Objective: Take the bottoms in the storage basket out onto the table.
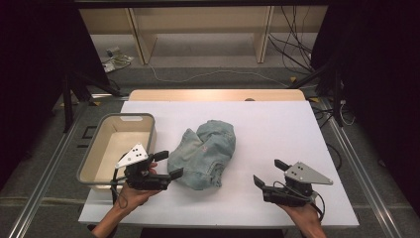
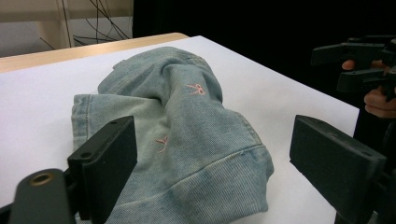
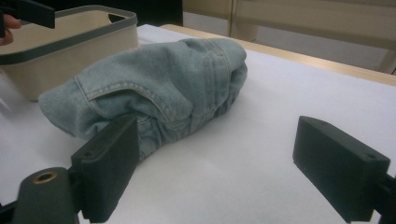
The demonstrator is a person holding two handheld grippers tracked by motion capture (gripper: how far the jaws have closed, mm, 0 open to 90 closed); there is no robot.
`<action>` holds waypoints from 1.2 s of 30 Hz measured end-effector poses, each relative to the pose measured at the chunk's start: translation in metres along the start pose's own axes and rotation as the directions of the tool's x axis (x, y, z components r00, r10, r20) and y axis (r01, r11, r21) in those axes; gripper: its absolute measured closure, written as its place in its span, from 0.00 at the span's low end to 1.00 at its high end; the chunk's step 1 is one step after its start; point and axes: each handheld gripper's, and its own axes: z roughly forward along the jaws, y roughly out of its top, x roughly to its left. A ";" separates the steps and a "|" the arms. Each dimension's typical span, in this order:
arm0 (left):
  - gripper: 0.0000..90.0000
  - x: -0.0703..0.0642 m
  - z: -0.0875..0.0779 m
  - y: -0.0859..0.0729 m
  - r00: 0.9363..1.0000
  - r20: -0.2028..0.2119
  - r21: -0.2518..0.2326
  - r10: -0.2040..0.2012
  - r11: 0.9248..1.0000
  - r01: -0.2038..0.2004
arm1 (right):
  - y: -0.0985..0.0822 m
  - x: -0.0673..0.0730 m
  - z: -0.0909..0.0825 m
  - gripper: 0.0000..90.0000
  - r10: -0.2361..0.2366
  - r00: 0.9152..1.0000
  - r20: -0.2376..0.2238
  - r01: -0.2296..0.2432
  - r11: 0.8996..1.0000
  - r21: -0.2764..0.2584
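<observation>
A crumpled pair of light blue jeans (image 1: 205, 153) lies in a heap at the middle of the white table (image 1: 277, 124). In the left gripper view the jeans (image 2: 187, 135) show small pink embroidery. My left gripper (image 1: 168, 164) is open right at the heap's left edge, jaws spread toward the denim with nothing between them. My right gripper (image 1: 270, 172) is open too, low on the table to the right of the jeans (image 3: 159, 88) and apart from them. In the left gripper view, the right gripper (image 2: 355, 65) shows far off at the upper right.
A beige bin with a grey rim (image 1: 116, 144) stands at the table's left edge, just behind my left hand; it looks empty. A wooden strip (image 1: 218, 94) runs along the table's far edge. Cables lie on the floor beyond.
</observation>
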 end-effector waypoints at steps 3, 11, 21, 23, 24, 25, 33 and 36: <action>0.16 0.000 -0.001 -0.002 1.000 -0.002 0.013 0.006 1.000 -0.006 | 0.000 0.000 0.000 0.18 0.002 1.000 0.001 -0.002 1.000 -0.003; 0.16 -0.002 -0.003 -0.007 1.000 0.001 0.030 0.008 1.000 -0.008 | 0.000 0.000 0.001 0.17 0.009 1.000 0.012 -0.009 1.000 0.015; 0.16 -0.001 -0.004 -0.012 1.000 -0.007 0.049 -0.005 0.999 0.005 | 0.000 0.000 0.000 0.17 0.009 1.000 0.011 -0.009 1.000 0.011; 0.16 0.000 -0.005 -0.012 1.000 -0.009 0.051 -0.007 0.999 0.007 | 0.000 0.001 0.000 0.17 0.012 1.000 0.013 -0.012 1.000 0.014; 0.16 0.001 -0.005 -0.012 1.000 -0.011 0.053 -0.009 0.999 0.009 | 0.000 0.000 0.001 0.17 0.012 1.000 0.018 -0.013 1.000 0.024; 0.16 0.001 -0.005 -0.012 1.000 -0.012 0.054 -0.011 0.998 0.012 | -0.001 0.000 0.001 0.17 0.010 1.000 0.016 -0.011 1.000 0.028; 0.16 0.000 -0.007 -0.014 1.000 -0.019 0.069 -0.016 0.998 0.017 | -0.001 0.000 0.001 0.17 0.014 1.000 0.017 -0.015 1.000 0.019; 0.16 0.000 -0.007 -0.014 1.000 -0.022 0.070 -0.012 0.997 0.014 | 0.000 0.000 0.000 0.17 0.012 1.000 0.015 -0.012 1.000 0.018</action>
